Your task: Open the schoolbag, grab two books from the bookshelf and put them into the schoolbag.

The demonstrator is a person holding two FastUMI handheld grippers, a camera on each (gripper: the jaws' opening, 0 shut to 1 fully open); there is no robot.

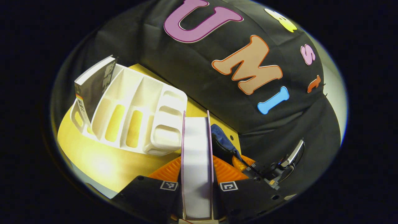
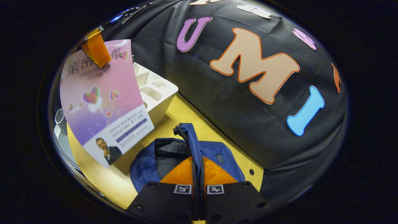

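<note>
Carrying book (image 1: 197, 161) clamped between left fingers (image 1: 231, 171); right fingers (image 2: 214, 172) pinching bag (image 2: 186, 149) strap, mouth open ahead. Next: lowering book in.

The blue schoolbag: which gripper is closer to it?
Right. The right gripper has its fingers closed on the schoolbag strap, holding it open. The left gripper holds a pink book up in the air, beside the bag.

Staged recording booth, not a real home: black cloth wall (image 2: 236, 102) behind a small yellow-wood tabletop (image 1: 93, 158), w/ white plastic bookshelf (image 1: 136, 115) & blue schoolbag (image 2: 186, 155) as props.
</note>
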